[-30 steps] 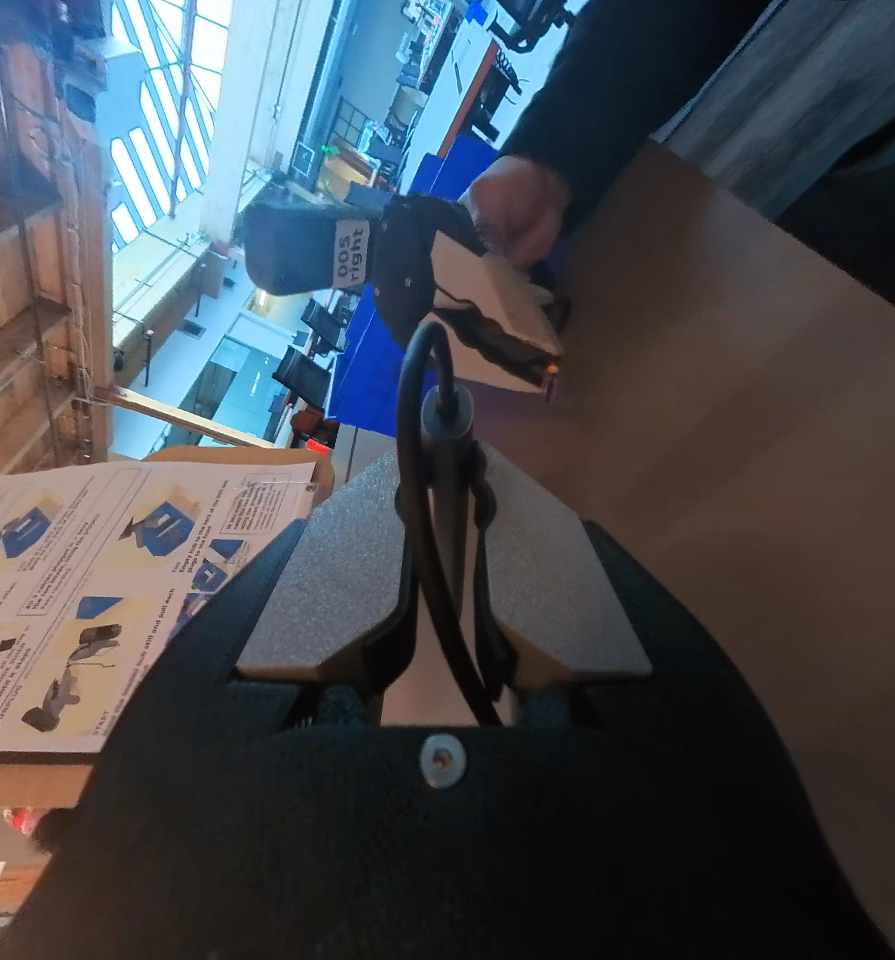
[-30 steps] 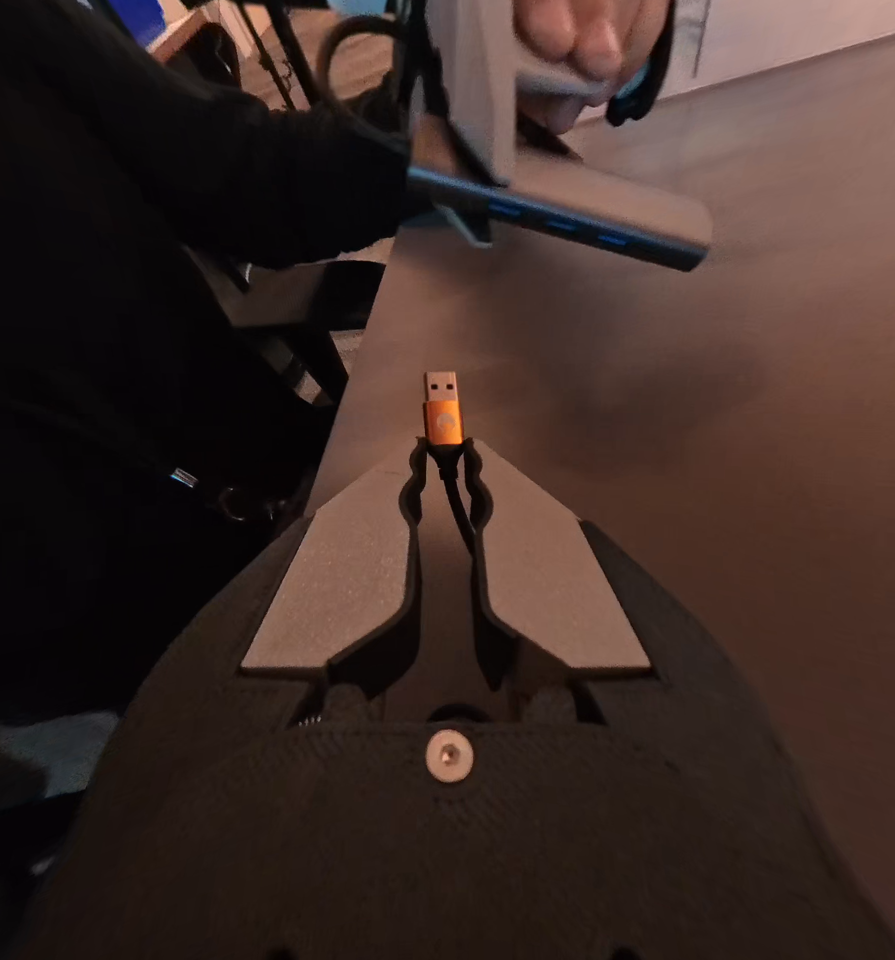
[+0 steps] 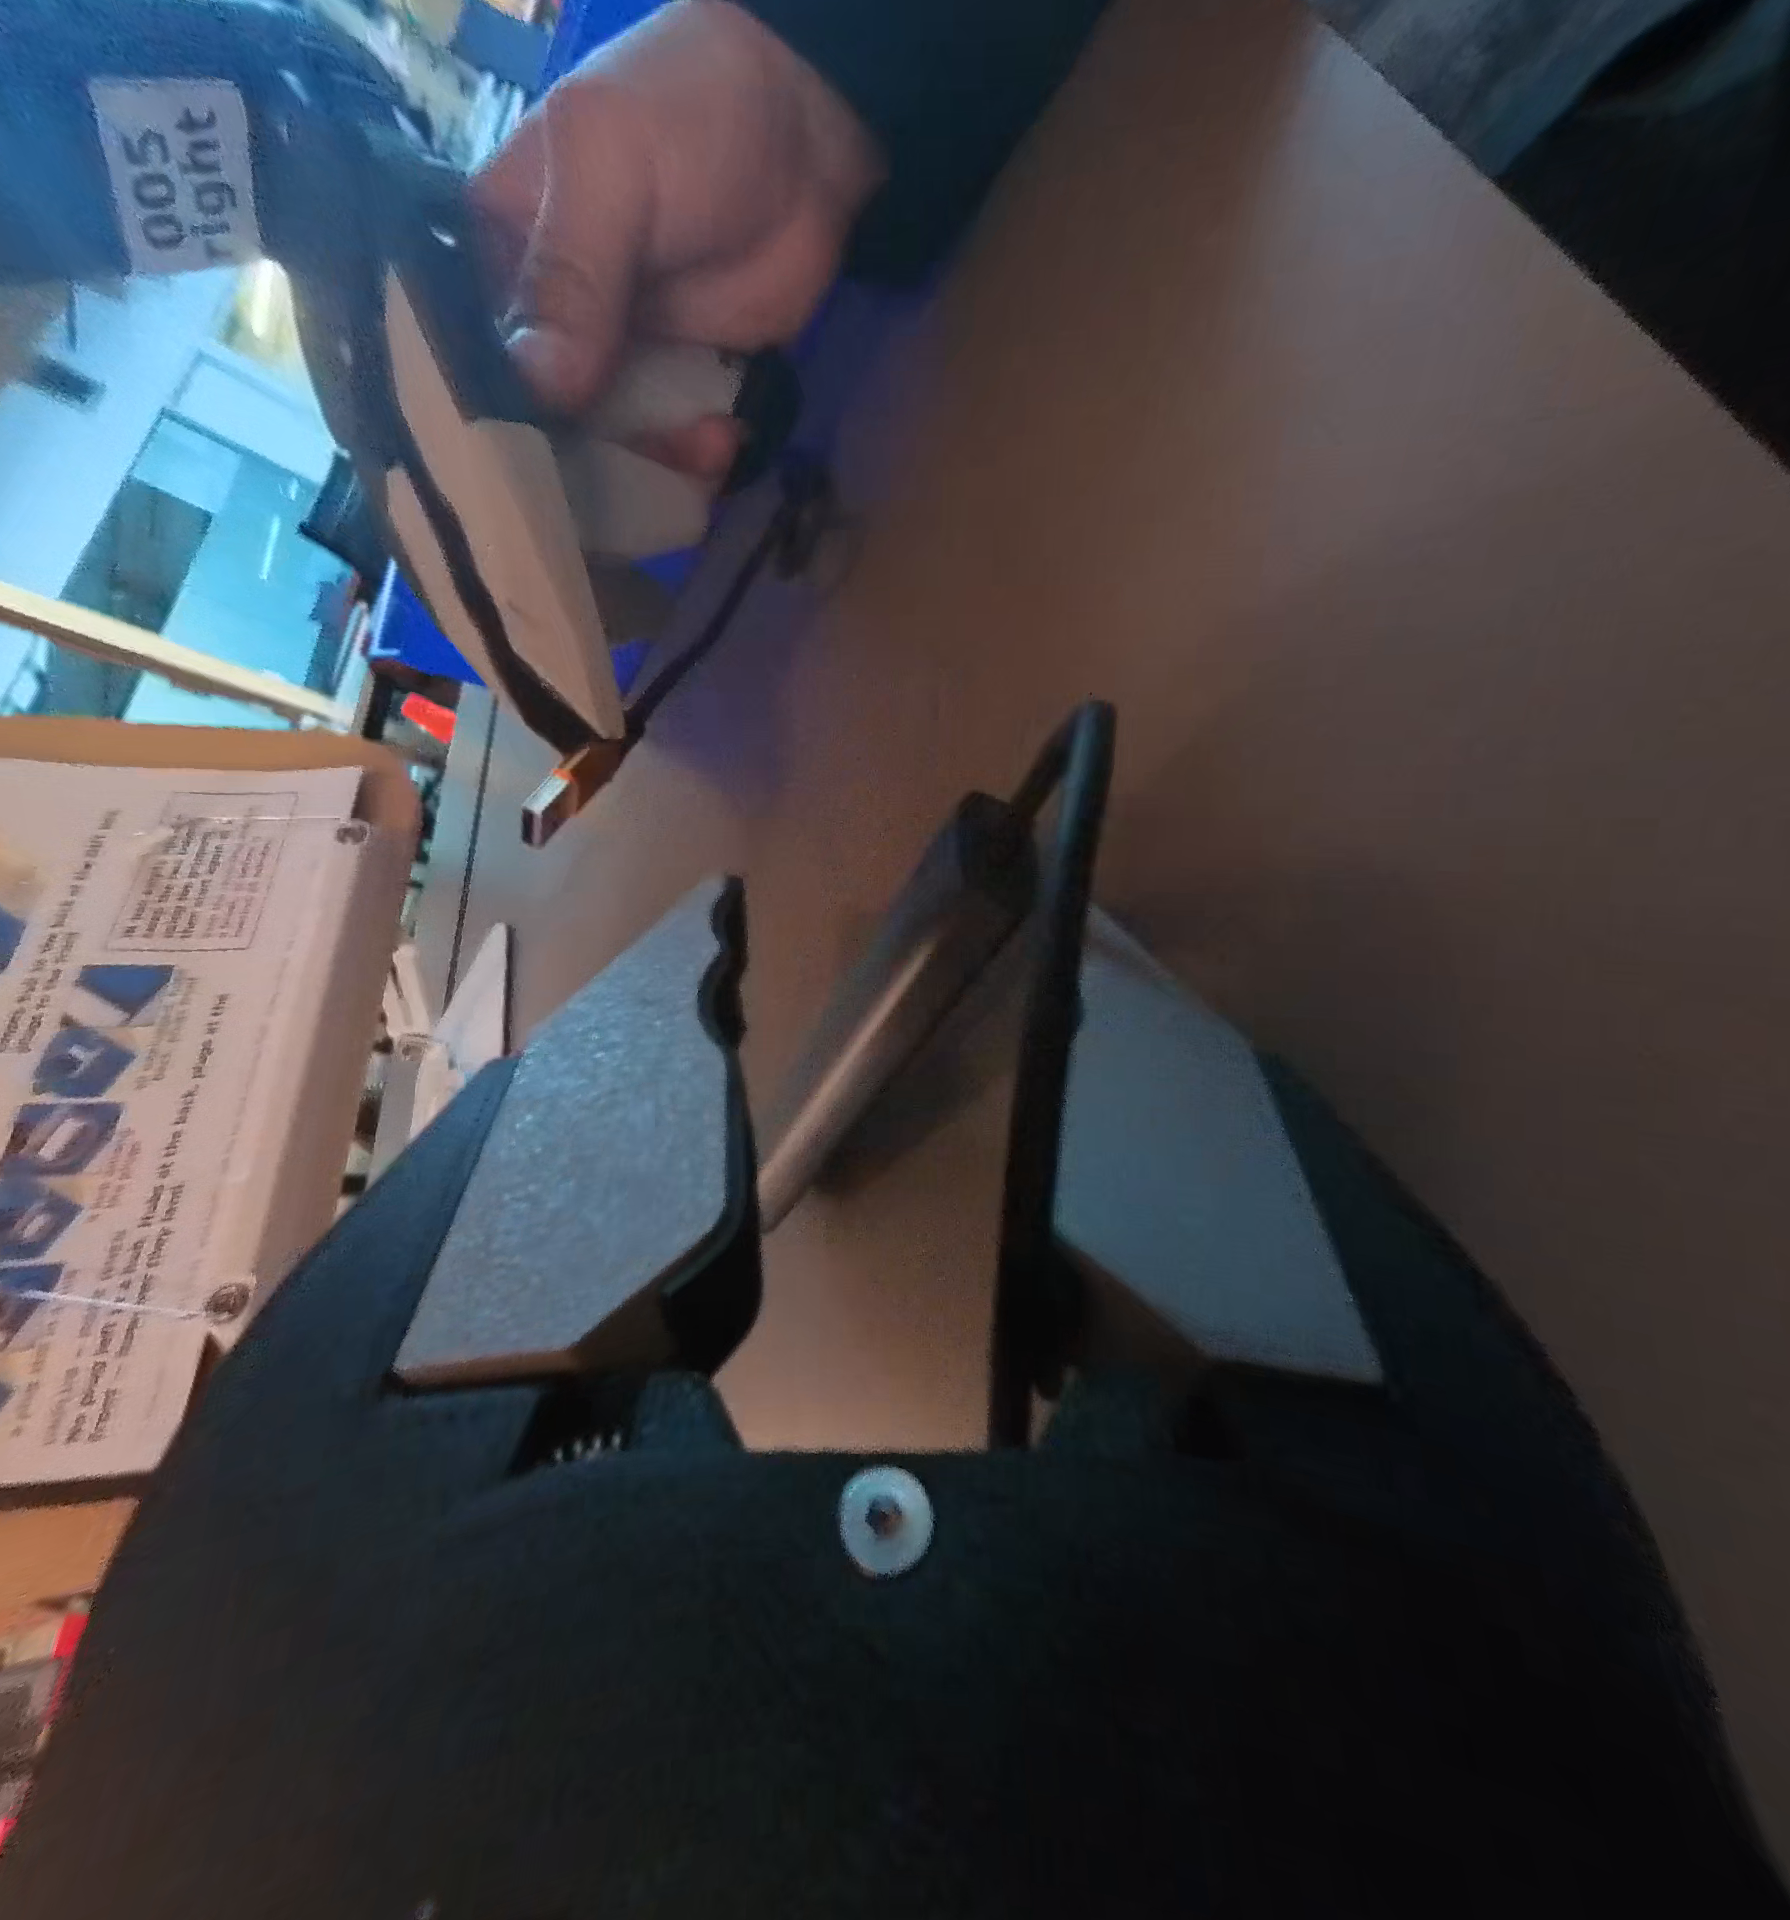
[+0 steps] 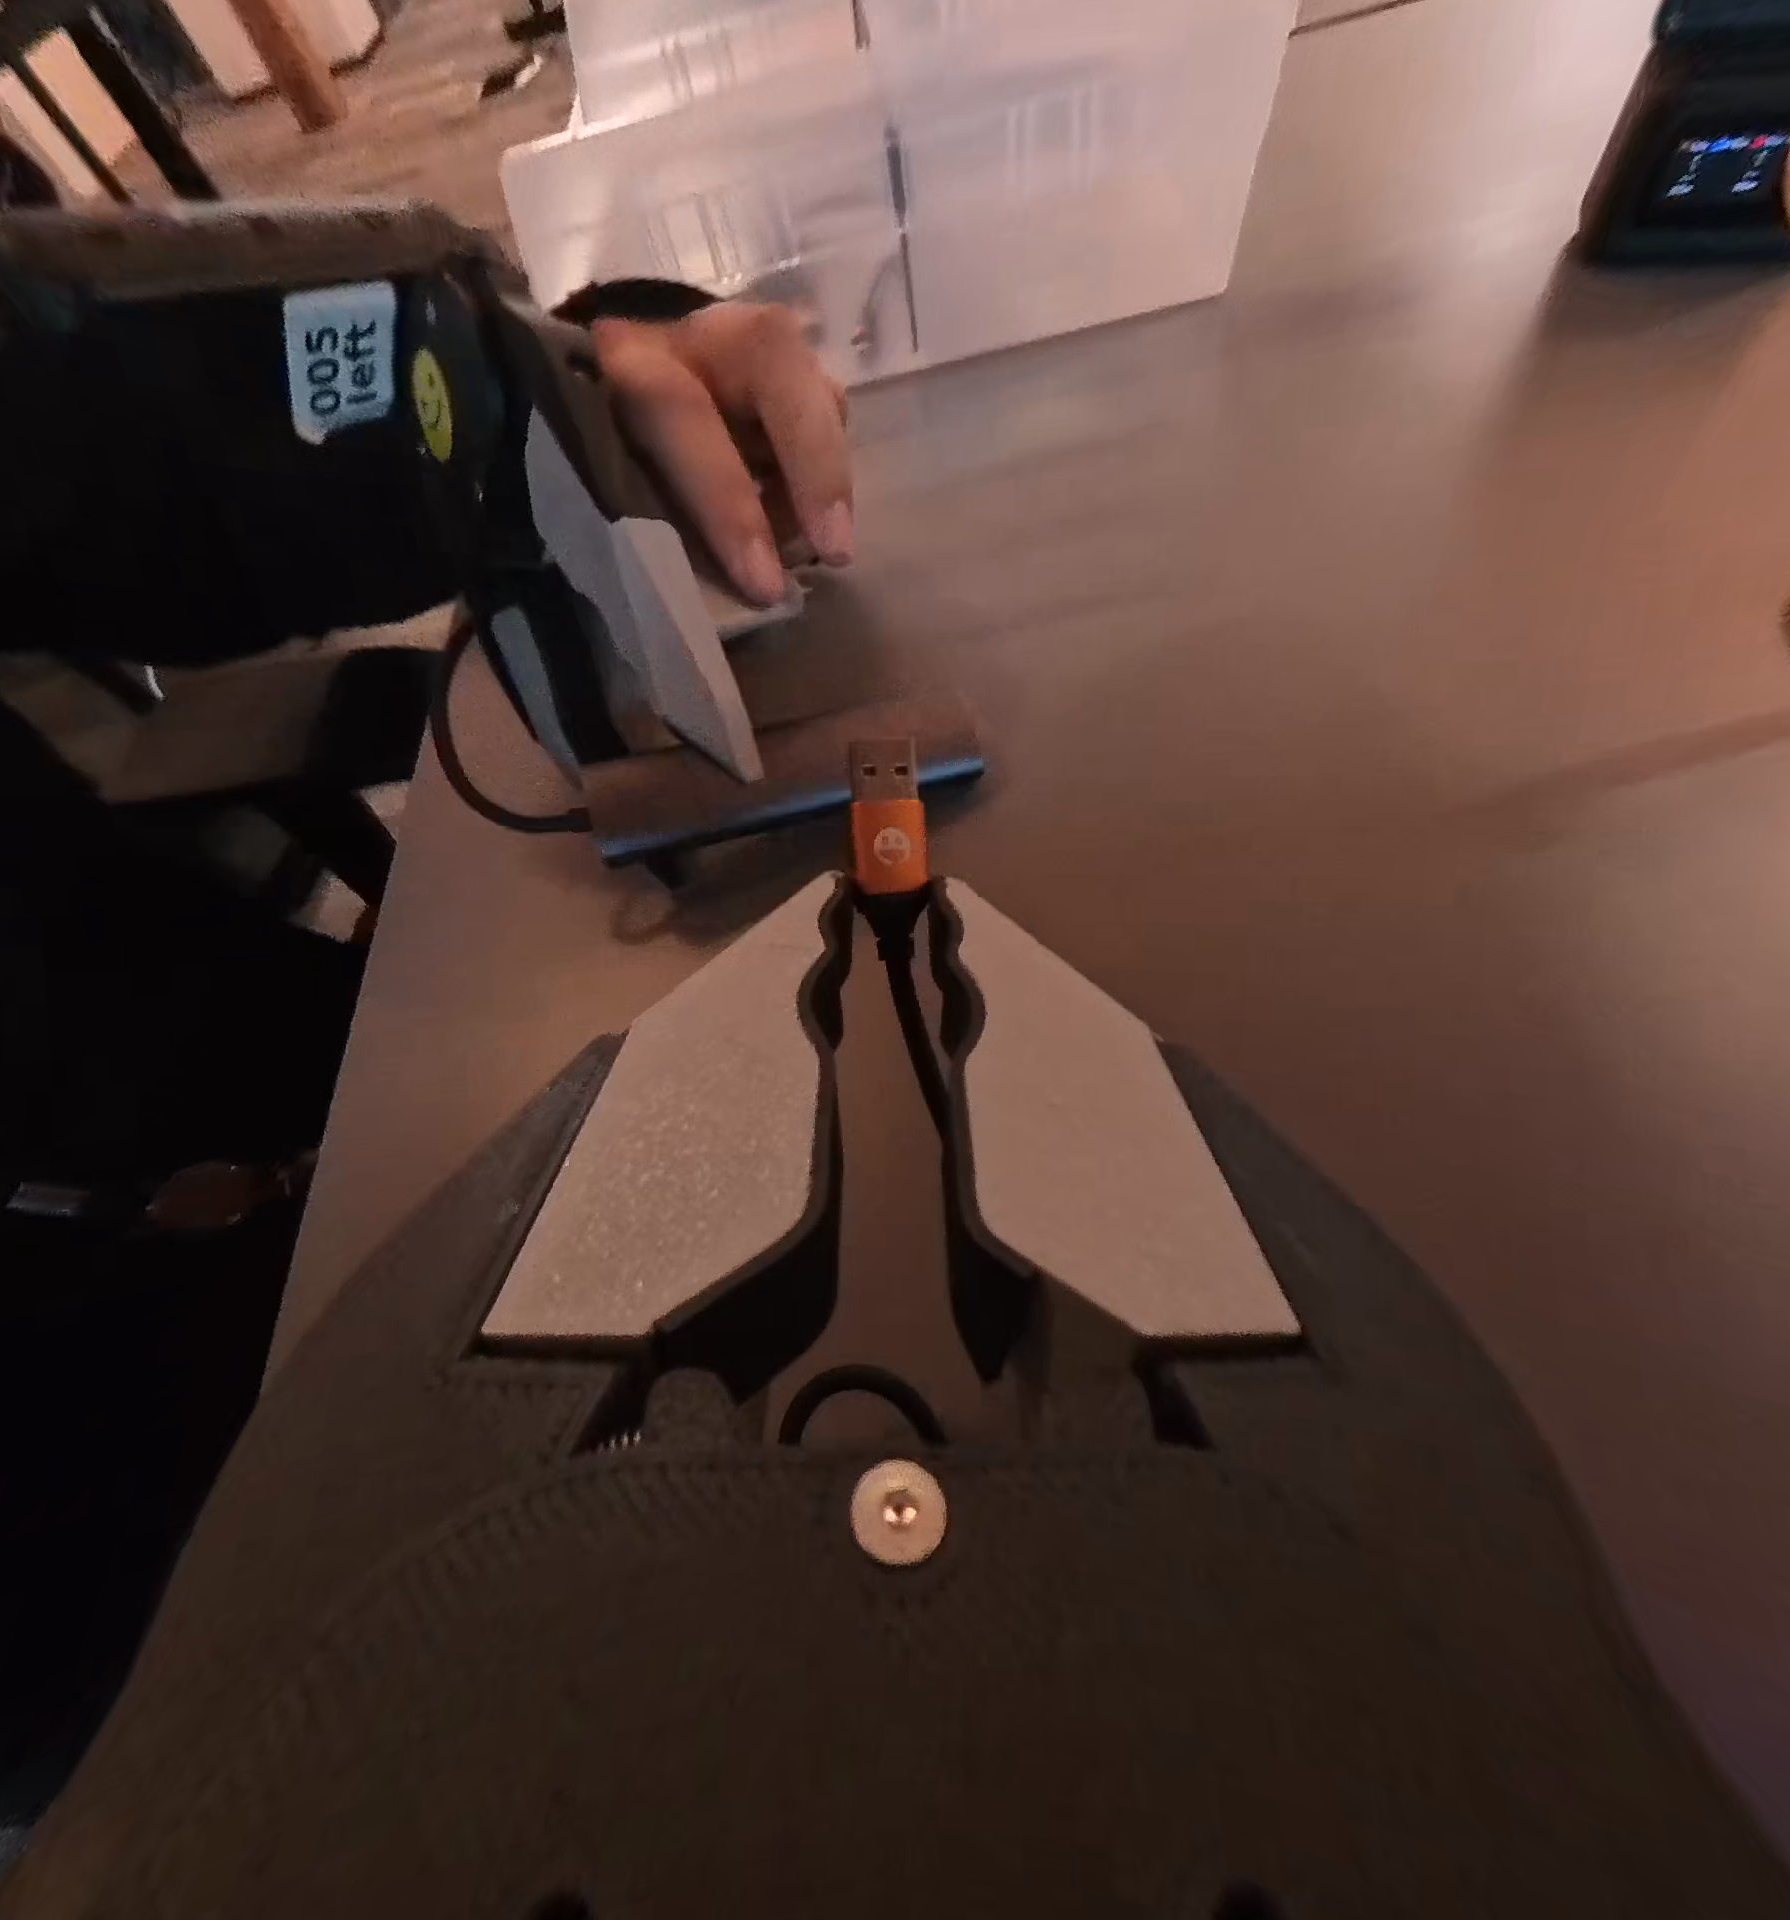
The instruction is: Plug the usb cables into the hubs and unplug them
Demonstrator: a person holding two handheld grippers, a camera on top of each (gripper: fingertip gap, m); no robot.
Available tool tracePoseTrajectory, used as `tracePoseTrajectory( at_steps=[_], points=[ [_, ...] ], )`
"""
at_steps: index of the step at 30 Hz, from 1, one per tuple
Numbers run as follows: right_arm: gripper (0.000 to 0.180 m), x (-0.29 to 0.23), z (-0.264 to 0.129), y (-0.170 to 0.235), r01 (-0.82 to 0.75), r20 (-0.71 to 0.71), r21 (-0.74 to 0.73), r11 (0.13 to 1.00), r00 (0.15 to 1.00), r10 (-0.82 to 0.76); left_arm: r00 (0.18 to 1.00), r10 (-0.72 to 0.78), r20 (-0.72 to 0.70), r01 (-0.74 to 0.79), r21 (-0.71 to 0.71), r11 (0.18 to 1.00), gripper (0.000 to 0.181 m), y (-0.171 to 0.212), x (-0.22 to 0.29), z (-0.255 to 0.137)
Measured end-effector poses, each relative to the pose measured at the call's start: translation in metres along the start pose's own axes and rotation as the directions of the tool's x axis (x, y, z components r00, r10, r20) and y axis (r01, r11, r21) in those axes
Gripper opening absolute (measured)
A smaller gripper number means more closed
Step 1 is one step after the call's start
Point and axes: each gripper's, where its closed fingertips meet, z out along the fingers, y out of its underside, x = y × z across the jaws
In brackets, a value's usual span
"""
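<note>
Right gripper point(image 4: 889, 883) is clamped on the usb cable point(image 4: 912, 1023), pinching it just behind the orange plug point(image 4: 883, 836), so the metal connector sticks out past the fingertips, bare and not in any port. The cable's black lead runs back between the fingers point(image 4: 709, 1122) and loops near the screw at the gripper base. The hub point(image 4: 766, 805), a slim dark grey bar, lies flat on the brown table point(image 4: 1390, 831) close to the near edge, just beyond the plug tip; plug and hub are close, but I can't tell if they touch. Left gripper point(image 3: 901, 997) is spread wide, jaws either side of the hub point(image 3: 912, 997) with a gap showing on its left side; the hub's own black lead point(image 3: 1052, 1039) arcs up off its far end and runs back along the right finger. Whether that right finger touches the hub body, can't tell. From the left wrist view the plug point(image 3: 569, 795) hangs just above and to the left of the hub. A person's hand point(image 3: 662, 208) holds the right gripper's handle. A printed instruction sheet point(image 3: 112, 1091) sits off to the left, and a frosted plastic box point(image 4: 901, 177) sits at the back of the table.
</note>
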Motion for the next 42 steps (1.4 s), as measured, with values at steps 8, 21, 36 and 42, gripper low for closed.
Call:
tracePoseTrajectory(
  at_steps=[8,21,36,42],
  points=[
    [0.012,-0.004,-0.005,-0.004,-0.026,0.055,0.049,0.998,0.998,0.023,0.956,-0.285,0.066,0.272,0.160,0.949,0.079,-0.027,-0.041,-0.038],
    [0.011,-0.014,-0.003,-0.008,0.010,0.078,0.064,0.998,0.997,-0.014,0.964,-0.242,0.107,0.226,0.143,0.964,0.037,-0.042,-0.076,-0.029],
    [0.011,-0.045,-0.003,-0.007,-0.312,0.414,-0.007,0.950,0.864,0.286,0.591,0.748,0.302,-0.677,-0.318,0.663,0.024,-0.038,-0.068,0.018],
    [0.009,-0.035,-0.002,-0.002,-0.249,0.332,-0.014,0.968,0.912,0.240,0.805,0.563,0.186,-0.493,-0.318,0.810,0.012,-0.017,-0.063,0.025]
  ],
)
